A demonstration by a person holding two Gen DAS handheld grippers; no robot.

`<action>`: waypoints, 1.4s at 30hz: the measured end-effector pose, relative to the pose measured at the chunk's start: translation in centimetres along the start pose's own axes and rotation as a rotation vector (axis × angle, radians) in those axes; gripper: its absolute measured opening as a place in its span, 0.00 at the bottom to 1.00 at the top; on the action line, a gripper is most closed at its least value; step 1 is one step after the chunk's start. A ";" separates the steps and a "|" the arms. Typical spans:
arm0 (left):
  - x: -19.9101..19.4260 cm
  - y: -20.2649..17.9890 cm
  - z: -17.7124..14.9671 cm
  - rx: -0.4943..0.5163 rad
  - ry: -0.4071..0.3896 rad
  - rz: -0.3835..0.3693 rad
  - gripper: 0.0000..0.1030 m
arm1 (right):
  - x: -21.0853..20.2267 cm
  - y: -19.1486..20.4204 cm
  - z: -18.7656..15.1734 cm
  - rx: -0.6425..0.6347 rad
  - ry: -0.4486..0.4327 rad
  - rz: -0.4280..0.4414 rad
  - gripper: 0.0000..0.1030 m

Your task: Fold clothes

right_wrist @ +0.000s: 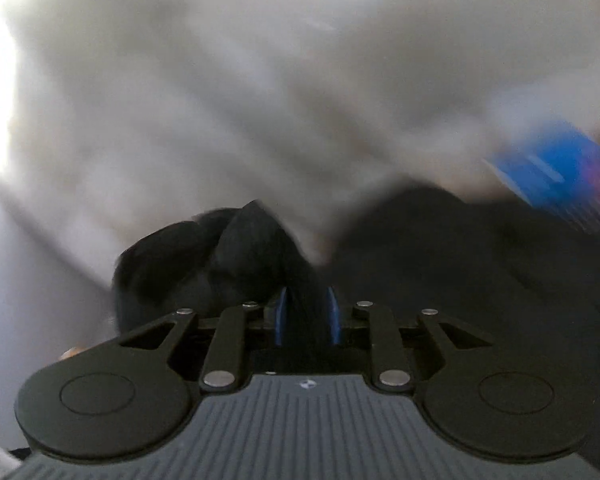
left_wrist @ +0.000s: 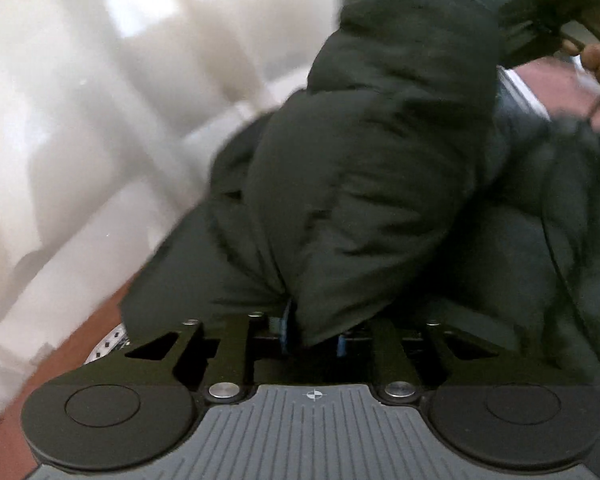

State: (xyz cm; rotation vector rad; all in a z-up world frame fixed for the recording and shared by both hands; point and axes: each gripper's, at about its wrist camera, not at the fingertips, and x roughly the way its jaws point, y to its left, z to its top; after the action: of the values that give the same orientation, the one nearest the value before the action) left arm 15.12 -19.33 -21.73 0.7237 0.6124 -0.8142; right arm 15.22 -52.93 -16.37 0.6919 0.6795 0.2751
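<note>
While both views were blurred, left hand-held gripper (left_wrist: 314, 330) clamped on dark padded jacket (left_wrist: 380, 168) bulging just ahead, right hand-held gripper (right_wrist: 306, 314) pinching a fold of the same jacket between blue fingertips (right_wrist: 281, 312).

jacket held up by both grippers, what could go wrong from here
1. The left gripper pinches only a narrow fold of the dark puffy jacket; most of its bulk hangs beyond, so the fabric could slip out.
2. The right gripper likewise holds just a thin bunched edge, and both views are motion-blurred; a fast swing may tug it free.
3. Part of the jacket lies heaped below, so the fold could come out uneven.
</note>
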 end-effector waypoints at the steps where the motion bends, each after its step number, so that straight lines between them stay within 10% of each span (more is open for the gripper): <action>1: 0.3 -0.6 -0.1 0.026 0.008 0.005 0.39 | -0.3 -1.1 -0.7 0.019 0.016 -0.037 0.25; 7: 1.5 -1.8 -0.3 0.032 0.048 0.037 0.44 | -2.7 -2.9 -0.9 0.017 0.042 -0.213 0.28; 9: 1.1 -1.7 -0.1 0.015 0.043 0.032 0.44 | -4.3 0.4 0.9 -0.049 0.002 -0.205 0.32; 13: 0.5 -1.4 -0.1 -0.015 0.027 0.040 0.45 | -5.9 9.6 2.6 -0.276 -0.056 -0.146 0.73; 18: -1.1 0.1 -0.8 -0.110 -0.001 0.012 0.48 | -2.6 15.7 0.4 -0.420 0.029 -0.243 0.73; 25: -6.4 6.7 -2.8 -0.457 -0.067 -0.144 0.54 | -1.3 11.2 0.0 -0.167 0.111 -0.256 0.66; 29: -6.6 11.8 -2.1 -0.538 -0.104 -0.046 0.64 | -1.8 8.7 -0.5 -0.101 0.105 -0.250 0.66; 42: 3.1 15.4 -4.8 -0.800 0.053 -0.156 0.70 | -1.3 4.0 -4.0 -0.013 0.063 -0.241 0.82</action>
State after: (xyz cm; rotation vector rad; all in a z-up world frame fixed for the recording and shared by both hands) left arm 28.35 -9.58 -21.79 -0.0351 0.9680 -0.6150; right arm 11.60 -48.58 -15.38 0.5842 0.8126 0.0789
